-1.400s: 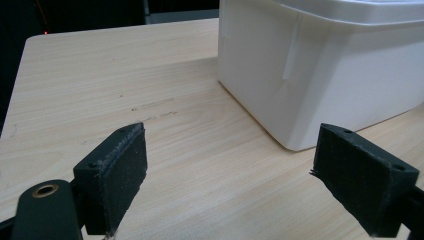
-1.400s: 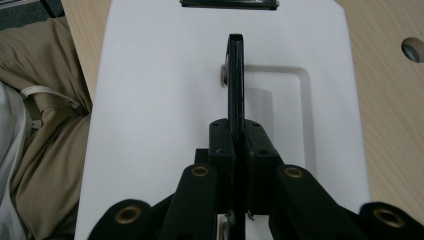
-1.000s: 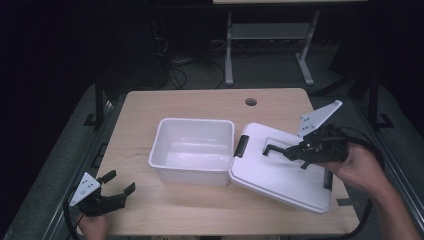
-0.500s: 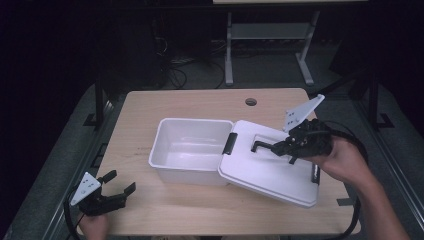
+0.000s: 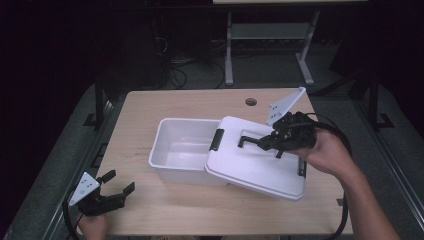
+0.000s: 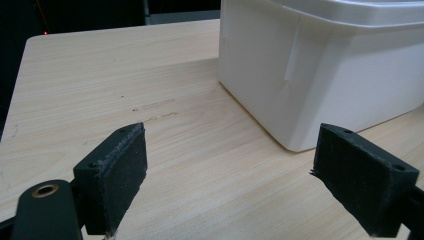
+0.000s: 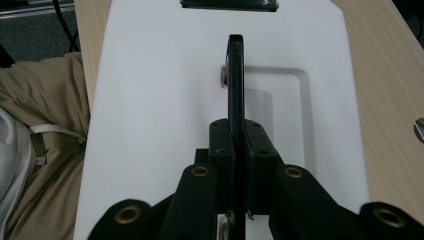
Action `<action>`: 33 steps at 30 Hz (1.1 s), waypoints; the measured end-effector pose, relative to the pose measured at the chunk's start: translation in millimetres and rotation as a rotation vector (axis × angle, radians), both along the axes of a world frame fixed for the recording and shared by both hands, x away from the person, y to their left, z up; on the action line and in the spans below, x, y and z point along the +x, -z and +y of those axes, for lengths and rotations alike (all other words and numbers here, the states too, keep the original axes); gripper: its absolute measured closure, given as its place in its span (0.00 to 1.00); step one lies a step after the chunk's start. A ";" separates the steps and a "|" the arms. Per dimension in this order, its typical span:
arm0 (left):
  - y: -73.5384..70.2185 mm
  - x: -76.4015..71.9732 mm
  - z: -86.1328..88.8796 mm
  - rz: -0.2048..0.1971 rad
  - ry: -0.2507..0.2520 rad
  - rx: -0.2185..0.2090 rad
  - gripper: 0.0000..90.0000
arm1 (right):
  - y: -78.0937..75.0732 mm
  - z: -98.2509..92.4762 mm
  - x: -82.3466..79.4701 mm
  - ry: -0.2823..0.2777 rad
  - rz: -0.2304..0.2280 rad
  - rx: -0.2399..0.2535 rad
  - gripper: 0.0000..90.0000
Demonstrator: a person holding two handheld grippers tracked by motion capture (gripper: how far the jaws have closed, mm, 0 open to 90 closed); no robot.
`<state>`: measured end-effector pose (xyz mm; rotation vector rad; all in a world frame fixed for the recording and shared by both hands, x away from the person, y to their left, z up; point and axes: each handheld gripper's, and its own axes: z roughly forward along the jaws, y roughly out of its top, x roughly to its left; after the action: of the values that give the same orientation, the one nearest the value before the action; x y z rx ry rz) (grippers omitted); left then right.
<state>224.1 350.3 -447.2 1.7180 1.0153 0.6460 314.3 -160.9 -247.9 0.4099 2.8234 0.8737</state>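
Observation:
An open white bin (image 5: 170,128) stands in the middle of the wooden table (image 5: 165,102). A white lid (image 5: 250,167) with a black handle (image 5: 246,139) hangs tilted over the bin's right edge, its black latch (image 5: 216,139) above the bin's inside. My right gripper (image 5: 263,142) is shut on that handle. In the right gripper view the jaws clamp the upright handle (image 7: 235,75) above the lid (image 7: 160,100). My left gripper (image 5: 121,181) rests open at the table's front left corner. In the left gripper view its pads (image 6: 117,172) stand wide apart in front of the bin's wall (image 6: 320,65).
A round cable hole (image 5: 251,102) lies in the table's far right part. A metal stand (image 5: 265,35) and cables are on the floor beyond the table. Beige cloth (image 7: 45,150) shows beside the lid in the right gripper view.
The right gripper has carried the lid to the left, so it now overlaps the bin's right side. The left gripper has stayed in place.

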 end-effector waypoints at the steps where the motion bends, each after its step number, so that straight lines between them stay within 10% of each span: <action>1: 0.0 0.0 -0.4 -0.001 0.002 0.002 0.14 | -1.0 4.4 1.7 -0.006 -0.001 0.002 0.94; 33: 0.0 -0.1 0.0 -0.004 0.004 -0.002 0.14 | 0.5 77.6 33.0 -0.105 0.007 -0.009 0.94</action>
<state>223.9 350.3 -447.2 1.7164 1.0087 0.6453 347.3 -83.2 -248.4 0.2664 2.8770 0.8805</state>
